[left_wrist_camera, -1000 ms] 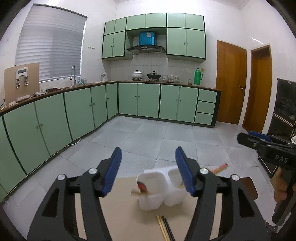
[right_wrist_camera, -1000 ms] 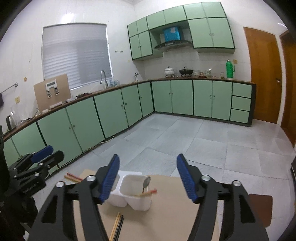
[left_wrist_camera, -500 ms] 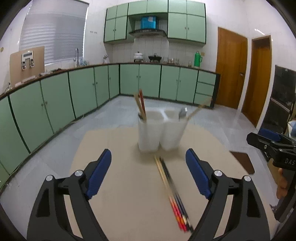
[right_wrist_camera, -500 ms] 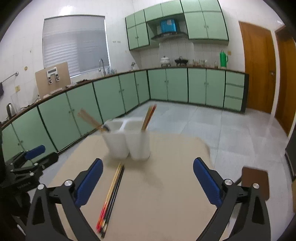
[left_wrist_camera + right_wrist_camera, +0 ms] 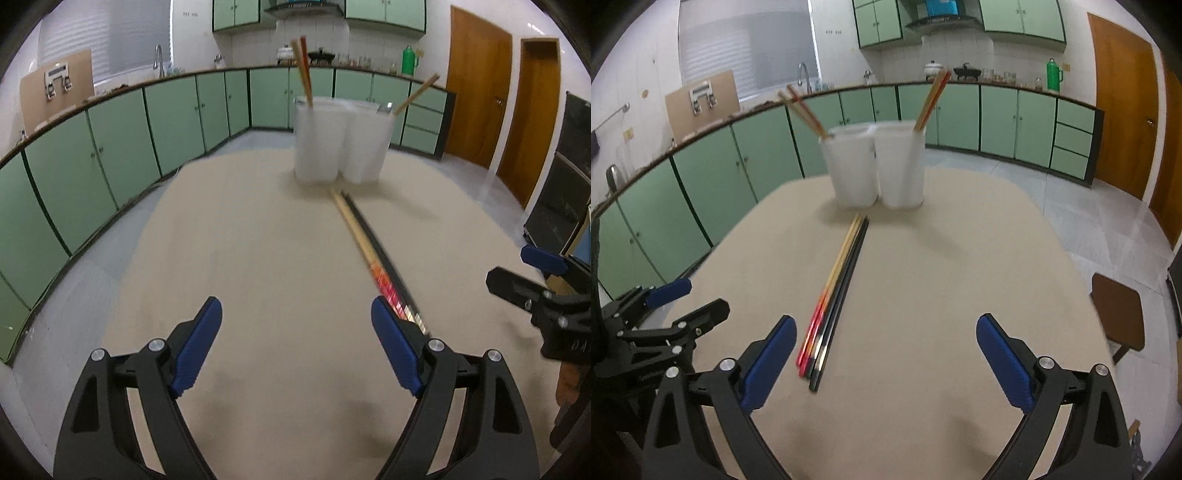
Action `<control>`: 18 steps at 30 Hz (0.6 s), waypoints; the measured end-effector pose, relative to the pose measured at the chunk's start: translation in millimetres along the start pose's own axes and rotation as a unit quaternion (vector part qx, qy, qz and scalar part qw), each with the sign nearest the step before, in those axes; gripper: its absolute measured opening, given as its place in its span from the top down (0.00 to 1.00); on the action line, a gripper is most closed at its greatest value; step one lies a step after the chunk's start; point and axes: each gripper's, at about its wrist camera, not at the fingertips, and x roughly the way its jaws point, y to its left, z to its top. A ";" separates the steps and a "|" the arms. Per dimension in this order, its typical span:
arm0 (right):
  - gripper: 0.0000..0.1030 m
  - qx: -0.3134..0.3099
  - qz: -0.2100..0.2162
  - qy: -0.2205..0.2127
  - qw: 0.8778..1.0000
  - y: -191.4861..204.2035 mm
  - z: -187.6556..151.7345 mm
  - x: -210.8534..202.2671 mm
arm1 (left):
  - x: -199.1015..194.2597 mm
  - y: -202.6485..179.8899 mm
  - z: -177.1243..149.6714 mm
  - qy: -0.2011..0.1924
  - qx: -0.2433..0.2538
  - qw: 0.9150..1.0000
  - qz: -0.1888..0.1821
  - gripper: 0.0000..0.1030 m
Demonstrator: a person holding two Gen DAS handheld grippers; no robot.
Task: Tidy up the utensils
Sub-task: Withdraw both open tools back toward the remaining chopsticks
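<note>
Centre of the bench, loose chopsticks lie bunched, tips toward the white holder at upper centre. Left gripper and right gripper have just spread their fingers wide; both empty. Sticks look light, stiff, slick: likely best pinched mid-length.

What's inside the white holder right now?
The white holder has two compartments. Chopsticks lean out of the left one, and another pair out of the right. The left wrist view shows a metal tip at the rim. Lower ends are hidden by the walls.
</note>
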 end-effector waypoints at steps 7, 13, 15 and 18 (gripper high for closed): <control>0.18 -0.016 0.001 0.040 0.999 19.7 -31.4 15.9 | 3.2 4.6 -15.4 0.018 -0.002 1.000 0.007 0.22; 0.39 -0.033 0.011 0.068 0.997 38.1 -39.6 26.8 | 2.4 8.9 -19.5 0.024 -0.006 1.000 0.010 0.22; 0.42 -0.038 0.008 0.074 0.996 42.1 -38.5 29.4 | 2.3 8.6 -19.6 0.024 -0.007 1.000 0.010 0.22; 0.48 -0.043 0.003 0.075 0.996 46.0 -37.7 31.3 | 1.7 9.3 -19.5 0.024 -0.008 1.000 0.010 0.22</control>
